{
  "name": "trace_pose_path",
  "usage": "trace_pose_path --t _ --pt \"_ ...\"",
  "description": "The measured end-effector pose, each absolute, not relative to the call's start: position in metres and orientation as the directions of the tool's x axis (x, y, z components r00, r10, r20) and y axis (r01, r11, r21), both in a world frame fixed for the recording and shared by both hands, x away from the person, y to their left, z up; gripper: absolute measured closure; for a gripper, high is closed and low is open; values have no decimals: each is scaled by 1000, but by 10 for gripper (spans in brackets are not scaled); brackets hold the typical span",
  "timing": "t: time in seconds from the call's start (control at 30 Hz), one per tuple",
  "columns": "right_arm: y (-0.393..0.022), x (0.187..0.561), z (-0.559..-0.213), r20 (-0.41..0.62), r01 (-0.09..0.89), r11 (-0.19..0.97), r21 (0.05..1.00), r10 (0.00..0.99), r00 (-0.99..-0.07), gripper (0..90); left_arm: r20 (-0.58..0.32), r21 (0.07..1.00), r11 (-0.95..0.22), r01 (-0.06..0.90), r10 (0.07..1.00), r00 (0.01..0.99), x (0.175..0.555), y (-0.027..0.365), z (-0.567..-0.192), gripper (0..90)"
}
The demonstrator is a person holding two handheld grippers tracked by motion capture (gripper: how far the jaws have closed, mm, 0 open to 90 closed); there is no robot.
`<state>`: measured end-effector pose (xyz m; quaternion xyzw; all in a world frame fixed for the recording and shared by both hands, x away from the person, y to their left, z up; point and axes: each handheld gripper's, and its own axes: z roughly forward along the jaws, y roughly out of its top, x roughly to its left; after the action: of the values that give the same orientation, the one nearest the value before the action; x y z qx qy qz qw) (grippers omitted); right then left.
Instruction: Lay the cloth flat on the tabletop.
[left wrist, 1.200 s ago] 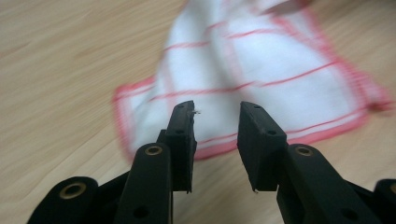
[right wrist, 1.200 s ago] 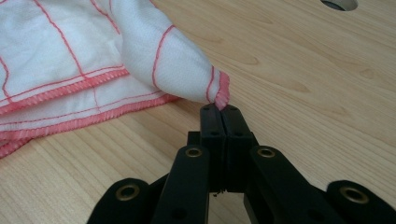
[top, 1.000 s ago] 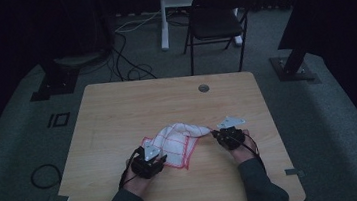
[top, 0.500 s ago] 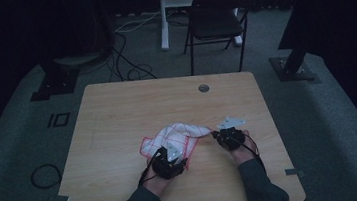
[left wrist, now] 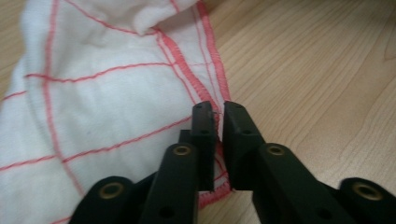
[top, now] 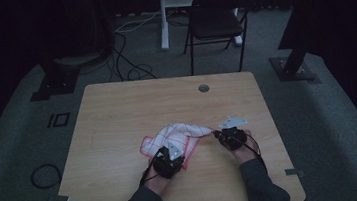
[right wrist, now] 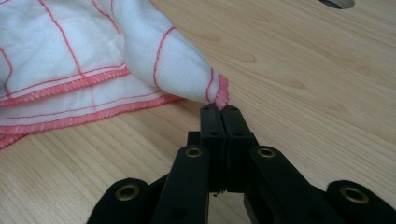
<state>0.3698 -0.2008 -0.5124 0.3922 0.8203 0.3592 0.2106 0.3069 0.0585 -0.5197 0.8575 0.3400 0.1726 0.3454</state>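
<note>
Cloth (top: 175, 136) (red-checked) | left gripper (left wrist: 218, 122) just closed, pinching hem | right gripper (right wrist: 223, 122) clamps corner

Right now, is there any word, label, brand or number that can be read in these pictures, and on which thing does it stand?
None can be read.
The cloth bears only a red grid and red hem stitching, no print.
The table shows bare wood grain.
The left gripper and the right gripper carry no visible marking.
</note>
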Motion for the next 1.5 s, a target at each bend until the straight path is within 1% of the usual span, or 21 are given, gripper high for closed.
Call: trace_pose_path --t 0.1,0.37,0.57,0.83,1.17,1.3,1.4,1.5 --pt "-203 370 -512 -63 496 432 753 798 -600 899 68 704 -534 468 706 705 307 62 -518 883" --pt "-207 369 -511 -63 499 429 753 802 -594 899 74 706 -536 463 706 705 303 66 -519 896" --pt "-213 368 -509 -64 504 433 747 802 -594 898 60 715 -510 478 726 685 297 85 -519 900" --pt "-220 366 -505 -70 509 438 742 804 -591 898 74 724 -484 491 762 643 291 113 -514 900" --pt "-223 356 -505 -59 510 485 711 763 -644 893 78 734 -462 497 785 614 288 132 -510 900" --pt "-223 353 -504 -54 506 492 708 753 -656 880 89 727 -469 502 789 608 285 135 -512 900" --pt "-226 353 -504 -48 512 484 710 758 -650 842 94 720 -472 510 793 602 284 139 -514 900" --pt "-229 354 -505 -42 521 471 712 769 -638 823 98 709 -475 521 798 594 283 144 -517 900"
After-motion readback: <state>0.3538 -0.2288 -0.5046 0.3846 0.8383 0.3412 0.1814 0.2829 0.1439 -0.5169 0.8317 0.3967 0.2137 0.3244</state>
